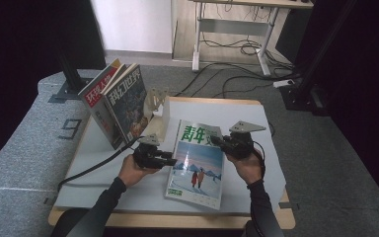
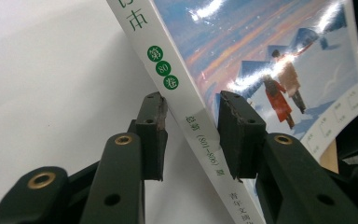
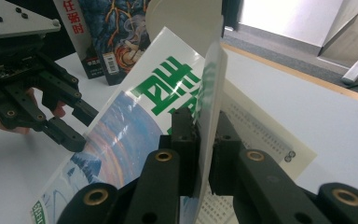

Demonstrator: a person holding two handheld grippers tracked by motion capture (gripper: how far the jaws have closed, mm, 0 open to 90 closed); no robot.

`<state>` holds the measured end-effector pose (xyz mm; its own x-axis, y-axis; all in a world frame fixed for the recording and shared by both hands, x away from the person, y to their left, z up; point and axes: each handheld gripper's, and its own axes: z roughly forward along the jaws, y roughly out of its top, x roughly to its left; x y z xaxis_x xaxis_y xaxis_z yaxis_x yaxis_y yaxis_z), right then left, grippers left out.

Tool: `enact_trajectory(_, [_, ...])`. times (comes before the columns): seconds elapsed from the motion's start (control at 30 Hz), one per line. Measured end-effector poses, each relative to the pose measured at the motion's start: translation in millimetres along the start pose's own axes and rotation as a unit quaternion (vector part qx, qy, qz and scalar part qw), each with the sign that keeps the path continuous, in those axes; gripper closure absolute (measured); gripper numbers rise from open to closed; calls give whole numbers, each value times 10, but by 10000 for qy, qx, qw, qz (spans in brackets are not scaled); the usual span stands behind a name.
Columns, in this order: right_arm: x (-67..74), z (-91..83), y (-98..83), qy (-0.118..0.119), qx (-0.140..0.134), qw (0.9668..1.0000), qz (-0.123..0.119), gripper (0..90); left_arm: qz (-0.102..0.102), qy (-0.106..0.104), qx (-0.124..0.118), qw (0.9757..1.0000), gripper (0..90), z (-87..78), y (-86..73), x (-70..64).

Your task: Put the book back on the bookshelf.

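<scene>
From the high view, one white-topped table [image 1: 103, 143] carries three magazines. Two magazines [image 1: 116, 101] stand upright side by side at the far left, leaning against one pale stand [image 1: 158, 106]. The third, a snow-scene magazine [image 1: 197, 165], lies near the middle of the table, between two grippers. The left gripper [image 1: 170, 160] sits at its left edge; the right gripper [image 1: 219, 141] is at its far right corner.

In the left gripper view, the magazine's white spine [image 2: 193, 119] runs between the two pads [image 2: 154, 135]. Gaps show on both sides, so the jaws stand partly open and grip nothing.

In the right gripper view, the two jaws are clamped on the lifted cover page [image 3: 212, 93] of the same magazine. The left gripper [image 3: 77, 123] shows at far left.
</scene>
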<state>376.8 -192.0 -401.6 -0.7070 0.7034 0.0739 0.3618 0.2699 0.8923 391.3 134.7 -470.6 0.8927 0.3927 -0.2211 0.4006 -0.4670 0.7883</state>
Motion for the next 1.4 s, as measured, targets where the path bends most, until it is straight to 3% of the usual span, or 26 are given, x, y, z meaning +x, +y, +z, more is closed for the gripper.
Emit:
enact_trajectory(0.33, [-26, 2, -19, 44, 33, 10000, -20, 784, 68, -28, -115, 9999, 647, -84, -44, -37])
enact_trajectory(0.57, [-113, 26, -71, 1, 101, 9998, 165, 741, 145, -110, -225, 9996, 663, -127, -65, -90])
enact_trajectory(0.67, [-129, 60, -100, -7, 185, 9997, 181, 671, 168, -141, -276, 9994, 670, -141, -76, -110])
enact_trajectory(0.73, [-132, 91, -129, -82, 252, 9995, 140, 589, 180, -154, -295, 9993, 674, -147, -80, -122])
enact_trajectory(0.9, [-206, 144, -213, -83, 314, 9990, 309, 361, 221, -237, -332, 9989, 683, -167, -84, -143])
enact_trajectory(1.07, [-295, 201, -316, 57, 386, 9977, 555, 155, 262, -277, -352, 9987, 689, -184, -89, -161])
enact_trajectory(1.23, [-372, 289, -447, 410, 548, 9945, 795, 117, 268, -319, -337, 9986, 690, -192, -87, -158])
enact_trajectory(1.4, [-440, 324, -511, 852, 477, 9901, 1012, 160, 264, -364, -327, 9985, 692, -196, -85, -154])
